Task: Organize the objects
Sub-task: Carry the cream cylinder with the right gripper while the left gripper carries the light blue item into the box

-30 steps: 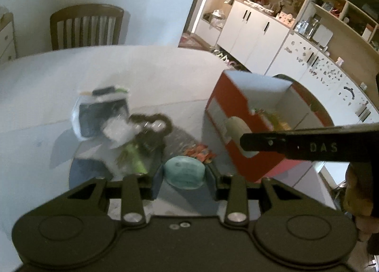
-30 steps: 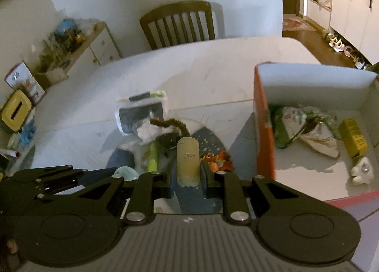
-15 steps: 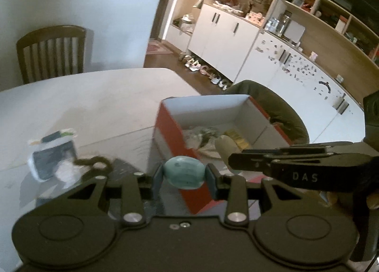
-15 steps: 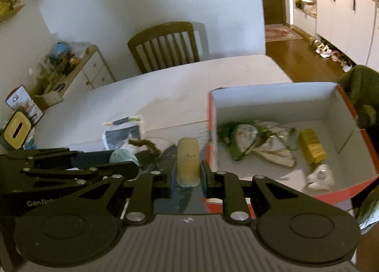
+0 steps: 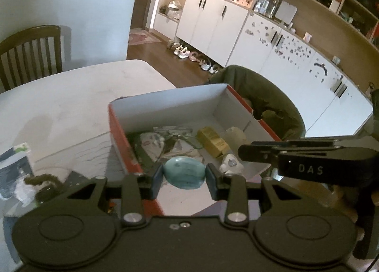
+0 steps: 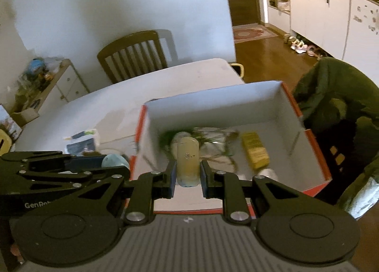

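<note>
We are holding both grippers over the red box (image 5: 118,129), which is sitting on the pale bench (image 5: 71,96). The left gripper (image 5: 183,176) is pinching a teal oval object (image 5: 184,172) between its blue pads, just above the box's near left corner. The right gripper (image 6: 188,176) is clamping a tan cylindrical piece (image 6: 187,160) upright between its pads, hanging over the box interior. Inside the box we are seeing a yellow carton (image 6: 254,153), a crinkled green-and-clear wrapper (image 6: 213,144) and a small white figure (image 5: 231,164). Left of the box, on the bench, a dark packet (image 6: 81,145) and a brown fuzzy item (image 5: 42,182) are lying near each other. A green garment (image 6: 331,89) is draping just beyond the box's right wall.
</note>
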Demonstrator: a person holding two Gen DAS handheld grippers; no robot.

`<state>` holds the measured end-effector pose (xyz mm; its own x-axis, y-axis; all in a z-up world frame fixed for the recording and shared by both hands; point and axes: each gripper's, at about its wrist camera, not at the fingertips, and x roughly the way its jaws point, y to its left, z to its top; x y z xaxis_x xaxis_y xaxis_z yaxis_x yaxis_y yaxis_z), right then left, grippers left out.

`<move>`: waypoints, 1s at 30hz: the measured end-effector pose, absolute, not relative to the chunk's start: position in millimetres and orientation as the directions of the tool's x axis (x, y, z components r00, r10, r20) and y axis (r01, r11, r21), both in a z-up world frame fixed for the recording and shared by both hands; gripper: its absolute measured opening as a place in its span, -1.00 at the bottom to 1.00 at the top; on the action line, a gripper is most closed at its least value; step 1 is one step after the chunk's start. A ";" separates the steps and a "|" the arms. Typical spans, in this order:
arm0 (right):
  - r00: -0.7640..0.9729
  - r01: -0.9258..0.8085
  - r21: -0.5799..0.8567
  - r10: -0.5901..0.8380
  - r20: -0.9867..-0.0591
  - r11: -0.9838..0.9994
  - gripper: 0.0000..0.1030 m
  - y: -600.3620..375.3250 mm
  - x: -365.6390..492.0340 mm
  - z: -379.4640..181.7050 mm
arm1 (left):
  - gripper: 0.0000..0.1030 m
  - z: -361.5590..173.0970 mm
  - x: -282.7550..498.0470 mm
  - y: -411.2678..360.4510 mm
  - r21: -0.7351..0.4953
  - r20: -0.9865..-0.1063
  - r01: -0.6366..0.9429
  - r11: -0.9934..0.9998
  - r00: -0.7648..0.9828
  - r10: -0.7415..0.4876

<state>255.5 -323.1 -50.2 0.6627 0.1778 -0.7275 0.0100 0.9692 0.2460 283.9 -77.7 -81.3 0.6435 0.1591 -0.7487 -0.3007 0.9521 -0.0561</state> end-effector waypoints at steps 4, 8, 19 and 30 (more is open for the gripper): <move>0.657 0.032 0.246 0.165 -0.736 0.969 -0.61 -344.6 262.0 -58.7 | -0.27 -93.4 304.4 -85.0 -0.035 -0.765 -0.305 0.952 0.621 0.171; 0.650 0.044 0.231 0.147 -0.746 0.972 -0.61 -364.8 273.4 -66.8 | -0.27 -105.9 324.3 -88.7 -0.028 -0.783 -0.326 0.945 0.594 0.182; 0.599 0.015 0.182 0.137 -0.789 0.983 -0.61 -394.7 316.3 -102.4 | -0.27 -141.8 369.9 -88.4 0.045 -0.833 -0.380 0.924 0.496 0.244; 0.537 -0.015 0.137 0.123 -0.834 0.991 -0.61 -397.0 351.5 -137.2 | -0.27 -174.8 399.2 -72.7 0.071 -0.896 -0.470 0.880 0.357 0.264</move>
